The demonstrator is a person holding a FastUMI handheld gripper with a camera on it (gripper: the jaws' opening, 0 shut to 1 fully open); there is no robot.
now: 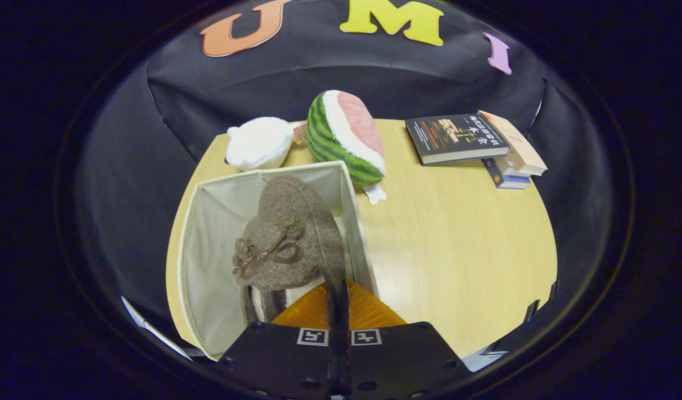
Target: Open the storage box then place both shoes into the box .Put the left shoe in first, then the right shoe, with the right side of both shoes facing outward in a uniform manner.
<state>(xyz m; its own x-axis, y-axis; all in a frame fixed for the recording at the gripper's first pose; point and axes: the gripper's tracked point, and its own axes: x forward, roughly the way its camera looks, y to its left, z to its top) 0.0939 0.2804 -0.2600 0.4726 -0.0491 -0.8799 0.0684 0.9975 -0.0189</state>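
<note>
Ahead of the tongs [337, 289], the wooden table [457, 239] spreads wide, bearing the open storage box [207, 261] just beyond the fingers. Inside it hangs a brown felt shoe [290, 233], its edge pinched between the nearly closed fingers. Farther off sit a watermelon plush [346, 136], a white plush [260, 143] and books [474, 141].

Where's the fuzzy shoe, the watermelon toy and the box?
Brown shoe [293, 233]: gripper view, on its fuzzy upper above the bow.
Watermelon plush [341, 139]: gripper view, on its pale rind band.
Storage box [213, 239]: gripper view, on its inner left wall.
</note>
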